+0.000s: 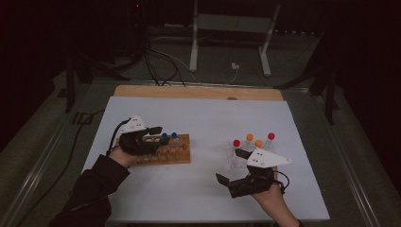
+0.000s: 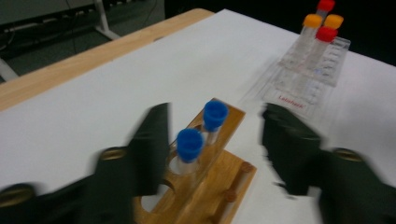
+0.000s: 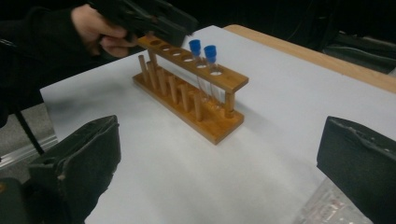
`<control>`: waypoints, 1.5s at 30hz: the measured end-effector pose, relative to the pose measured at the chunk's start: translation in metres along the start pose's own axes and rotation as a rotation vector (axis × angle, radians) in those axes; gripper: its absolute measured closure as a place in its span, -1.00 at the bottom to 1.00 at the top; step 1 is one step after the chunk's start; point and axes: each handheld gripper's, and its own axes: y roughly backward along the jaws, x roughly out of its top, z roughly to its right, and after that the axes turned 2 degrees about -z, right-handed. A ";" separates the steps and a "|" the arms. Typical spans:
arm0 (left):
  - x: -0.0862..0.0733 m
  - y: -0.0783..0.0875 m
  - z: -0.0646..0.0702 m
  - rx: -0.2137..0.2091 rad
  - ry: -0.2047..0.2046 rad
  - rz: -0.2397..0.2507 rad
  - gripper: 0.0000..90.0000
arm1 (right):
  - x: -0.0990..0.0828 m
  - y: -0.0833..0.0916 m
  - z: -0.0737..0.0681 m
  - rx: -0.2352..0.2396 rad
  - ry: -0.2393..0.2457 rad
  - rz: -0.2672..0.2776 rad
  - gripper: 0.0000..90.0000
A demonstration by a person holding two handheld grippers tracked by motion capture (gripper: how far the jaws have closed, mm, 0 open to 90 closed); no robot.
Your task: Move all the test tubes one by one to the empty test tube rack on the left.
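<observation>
Blue-capped tubes (image 2: 190,149), brown wooden rack (image 3: 187,93), red and orange caps (image 1: 253,138)

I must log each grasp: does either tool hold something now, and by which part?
Nothing is held. The left tool stands open around the blue-capped tubes without touching them; the right tool is open and empty.

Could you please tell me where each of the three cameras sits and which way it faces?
High view: above the person's side, facing forward and down; both forearms show.
Left gripper view: on the left claw, facing two blue-capped tubes in the wooden rack.
Right gripper view: on the right claw, facing that rack and the other hand.
All share the rack.
</observation>
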 end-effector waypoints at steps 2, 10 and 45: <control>0.002 0.007 0.005 -0.021 -0.004 0.016 -0.41 | 0.002 0.004 0.004 -0.012 0.003 0.008 -1.00; -0.003 0.024 0.034 -0.108 -0.039 0.046 -0.93 | 0.004 0.017 0.023 -0.103 -0.004 0.014 -1.00; -0.029 0.023 0.061 -0.179 -0.056 0.039 -0.94 | -0.049 0.002 0.101 -0.389 -0.212 -0.226 0.22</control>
